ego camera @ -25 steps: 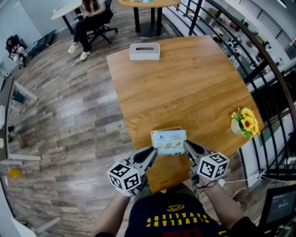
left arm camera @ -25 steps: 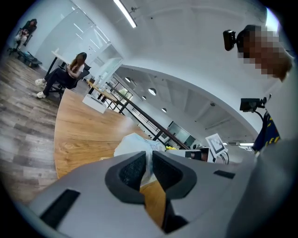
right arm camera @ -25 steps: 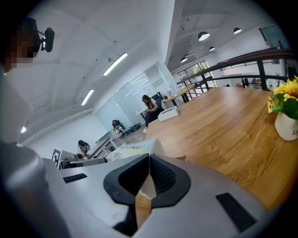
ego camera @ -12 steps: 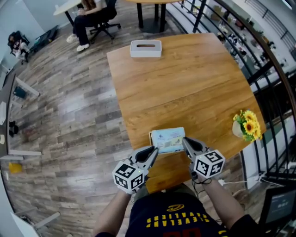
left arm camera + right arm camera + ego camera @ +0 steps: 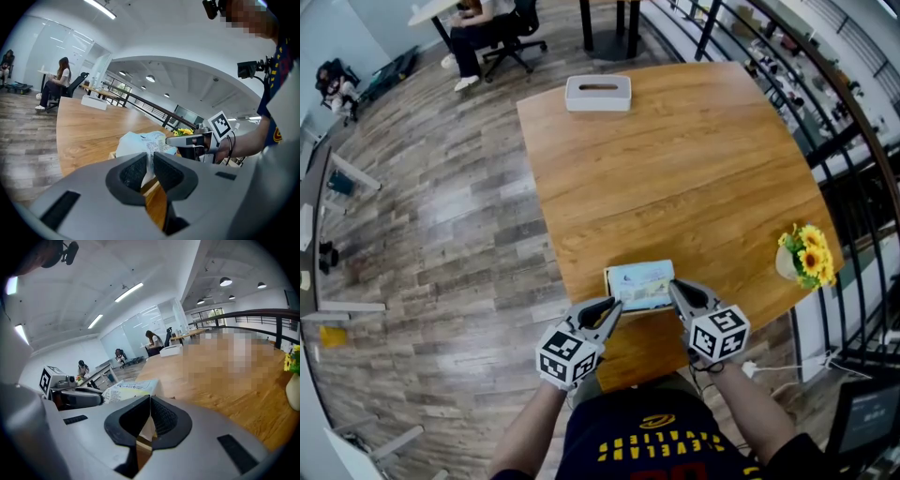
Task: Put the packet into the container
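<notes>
A pale blue and white packet (image 5: pixel 639 285) hangs flat between my two grippers over the near end of the wooden table (image 5: pixel 675 169). My left gripper (image 5: pixel 614 307) is shut on its near left corner, and my right gripper (image 5: pixel 675 288) is shut on its right edge. In the left gripper view the packet (image 5: pixel 145 143) runs in between the pads (image 5: pixel 136 169). In the right gripper view its pale edge (image 5: pixel 129 389) is pinched in the closed jaws. A low tan container (image 5: pixel 607 278) sits right under the packet, mostly hidden by it.
A white tissue box (image 5: pixel 598 93) stands at the table's far end. A small vase of yellow flowers (image 5: pixel 802 255) sits at the right edge. A black railing (image 5: pixel 853 159) runs along the right. A person sits on a chair (image 5: pixel 483 28) far off.
Both grippers have sunk a little with the packet, bringing it closer down over the container. Both holds look the same.
</notes>
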Action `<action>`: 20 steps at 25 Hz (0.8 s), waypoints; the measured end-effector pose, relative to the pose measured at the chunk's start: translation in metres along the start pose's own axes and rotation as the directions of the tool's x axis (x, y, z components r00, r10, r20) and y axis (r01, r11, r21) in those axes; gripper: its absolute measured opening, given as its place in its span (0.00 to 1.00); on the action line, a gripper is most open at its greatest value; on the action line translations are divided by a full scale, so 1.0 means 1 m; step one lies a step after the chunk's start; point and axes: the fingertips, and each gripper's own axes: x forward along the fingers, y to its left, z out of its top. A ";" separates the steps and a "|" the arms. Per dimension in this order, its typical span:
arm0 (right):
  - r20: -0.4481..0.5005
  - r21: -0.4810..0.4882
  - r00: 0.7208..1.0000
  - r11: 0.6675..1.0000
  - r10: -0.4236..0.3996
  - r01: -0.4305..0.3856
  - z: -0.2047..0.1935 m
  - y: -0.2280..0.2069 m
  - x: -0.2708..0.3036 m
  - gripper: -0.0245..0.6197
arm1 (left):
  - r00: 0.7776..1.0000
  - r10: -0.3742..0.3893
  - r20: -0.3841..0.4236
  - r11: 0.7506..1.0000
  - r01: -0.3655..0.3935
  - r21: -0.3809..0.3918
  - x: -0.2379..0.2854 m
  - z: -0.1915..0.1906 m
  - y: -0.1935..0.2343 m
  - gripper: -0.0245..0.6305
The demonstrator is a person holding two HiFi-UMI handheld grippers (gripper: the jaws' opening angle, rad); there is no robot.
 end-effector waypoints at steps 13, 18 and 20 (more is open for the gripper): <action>-0.066 -0.018 0.998 1.000 -0.022 0.021 -0.024 -0.012 0.012 0.06 | 0.993 0.014 -0.114 1.000 -0.011 0.027 0.015 -0.024 0.007 0.11; -0.086 -0.020 0.996 1.000 -0.025 0.023 -0.031 -0.014 0.018 0.06 | 0.988 0.031 -0.150 0.998 -0.023 0.050 0.019 -0.030 0.011 0.11; -0.088 -0.024 0.996 0.999 -0.028 0.026 -0.032 -0.015 0.020 0.06 | 0.986 0.037 -0.162 0.998 -0.028 0.059 0.020 -0.032 0.012 0.11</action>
